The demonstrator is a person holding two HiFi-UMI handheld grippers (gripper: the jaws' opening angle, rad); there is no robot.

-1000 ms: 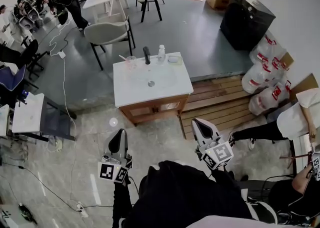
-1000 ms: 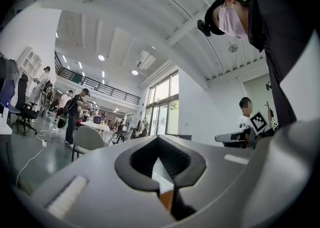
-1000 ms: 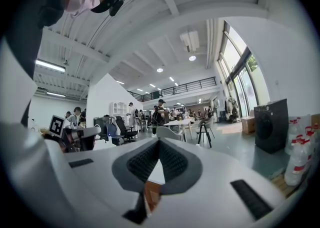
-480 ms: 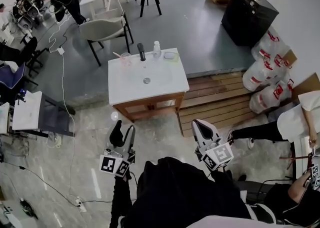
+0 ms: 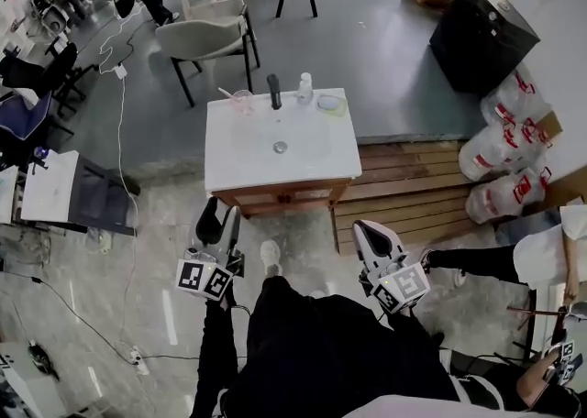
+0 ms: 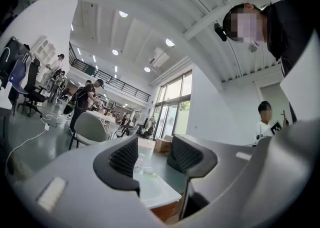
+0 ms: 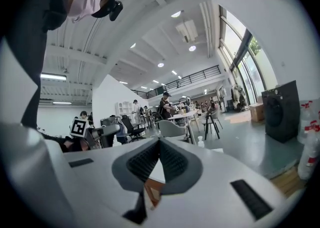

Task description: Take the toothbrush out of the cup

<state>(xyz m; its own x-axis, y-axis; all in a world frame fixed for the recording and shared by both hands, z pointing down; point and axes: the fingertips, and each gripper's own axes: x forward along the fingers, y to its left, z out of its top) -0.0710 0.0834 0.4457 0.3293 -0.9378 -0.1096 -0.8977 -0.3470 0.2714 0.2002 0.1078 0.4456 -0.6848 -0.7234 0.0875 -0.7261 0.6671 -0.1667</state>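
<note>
A clear cup (image 5: 242, 102) with a toothbrush (image 5: 228, 94) leaning out to the left stands at the back left of the white sink top (image 5: 240, 155). In the head view both grippers hover over the floor in front of the cabinet, well short of the cup. My left gripper (image 5: 220, 220) is open with nothing between its fingers. My right gripper (image 5: 369, 229) is shut and empty. The left gripper view looks between its open jaws (image 6: 154, 153) at the sink top (image 6: 152, 188). In the right gripper view the right gripper (image 7: 159, 145) shows its pads pressed together.
A black faucet (image 5: 273, 91), a small bottle (image 5: 304, 88) and a soap dish (image 5: 329, 105) line the sink's back edge. A wooden platform (image 5: 413, 182) lies to the right, with water jugs (image 5: 500, 150) beyond. A grey chair (image 5: 206, 40) stands behind the sink. Cables (image 5: 119, 132) cross the floor at the left.
My left gripper's jaws have gone from shut to open. Both grippers have moved forward toward the sink cabinet, which now sits closer in the head view.
</note>
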